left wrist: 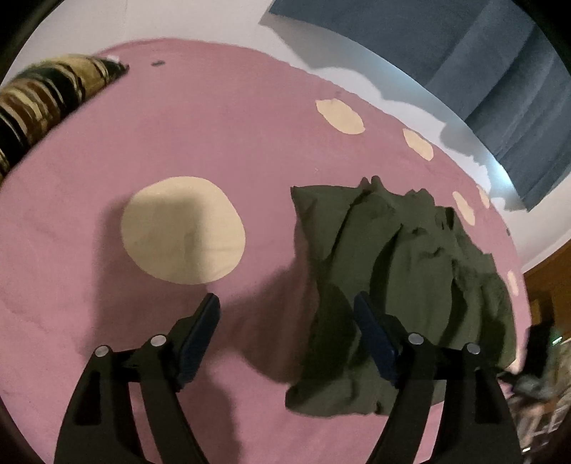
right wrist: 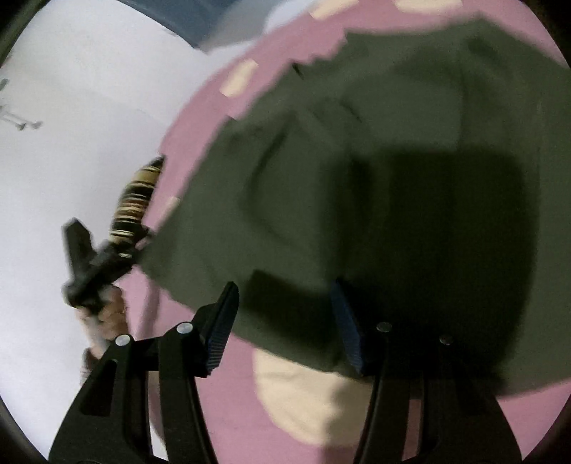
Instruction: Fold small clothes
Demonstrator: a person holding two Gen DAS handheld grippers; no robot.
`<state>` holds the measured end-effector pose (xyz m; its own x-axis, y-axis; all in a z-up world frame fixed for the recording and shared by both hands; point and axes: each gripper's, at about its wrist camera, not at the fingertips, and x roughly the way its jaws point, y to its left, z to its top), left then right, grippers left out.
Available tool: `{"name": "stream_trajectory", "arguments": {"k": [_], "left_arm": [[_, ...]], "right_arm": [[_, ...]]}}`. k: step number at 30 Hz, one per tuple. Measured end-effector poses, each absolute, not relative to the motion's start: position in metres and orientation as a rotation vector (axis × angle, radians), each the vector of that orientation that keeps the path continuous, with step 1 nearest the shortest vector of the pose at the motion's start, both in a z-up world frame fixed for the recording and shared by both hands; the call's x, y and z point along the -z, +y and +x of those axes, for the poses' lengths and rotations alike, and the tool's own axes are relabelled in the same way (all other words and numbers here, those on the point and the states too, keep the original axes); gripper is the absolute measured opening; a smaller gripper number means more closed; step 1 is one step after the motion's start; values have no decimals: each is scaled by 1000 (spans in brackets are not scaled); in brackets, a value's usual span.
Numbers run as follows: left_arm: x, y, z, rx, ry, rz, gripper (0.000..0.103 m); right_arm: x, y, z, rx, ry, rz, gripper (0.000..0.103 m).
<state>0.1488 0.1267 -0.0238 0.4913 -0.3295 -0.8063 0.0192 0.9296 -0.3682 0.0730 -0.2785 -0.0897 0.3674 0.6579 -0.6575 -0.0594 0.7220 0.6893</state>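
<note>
An olive-green garment (left wrist: 392, 267) lies crumpled on the pink bedsheet (left wrist: 214, 142), right of centre in the left wrist view. My left gripper (left wrist: 285, 301) stands open over the sheet. Its right finger (left wrist: 371, 332) is in front of the garment's left edge, and nothing is between the pads. In the blurred right wrist view the garment (right wrist: 357, 160) fills most of the picture. My right gripper (right wrist: 284, 287) hovers open above the garment's near edge, gripping nothing. The left gripper (right wrist: 82, 264) shows at the left there, held by a hand (right wrist: 107, 314).
The sheet carries cream dots, a large one (left wrist: 182, 228) ahead of the left gripper and another (right wrist: 310, 403) under the right one. A striped blanket (left wrist: 46, 96) lies at the bed's far left. A blue curtain (left wrist: 481, 71) hangs on the white wall (left wrist: 200, 18) behind.
</note>
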Motion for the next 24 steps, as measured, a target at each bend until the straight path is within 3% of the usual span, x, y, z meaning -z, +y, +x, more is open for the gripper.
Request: {"name": "stream_trajectory", "arguments": {"k": [12, 15, 18, 24], "left_arm": [[57, 96, 198, 359, 1183, -278, 78], [56, 81, 197, 396, 1194, -215, 69], [56, 69, 197, 371, 1196, -144, 69], [56, 69, 198, 363, 1204, -141, 69]], "right_arm": [[85, -294, 59, -535, 1066, 619, 53], [85, -293, 59, -542, 1057, 624, 53], [84, -293, 57, -549, 1050, 630, 53], [44, -293, 63, -527, 964, 590, 54]]}}
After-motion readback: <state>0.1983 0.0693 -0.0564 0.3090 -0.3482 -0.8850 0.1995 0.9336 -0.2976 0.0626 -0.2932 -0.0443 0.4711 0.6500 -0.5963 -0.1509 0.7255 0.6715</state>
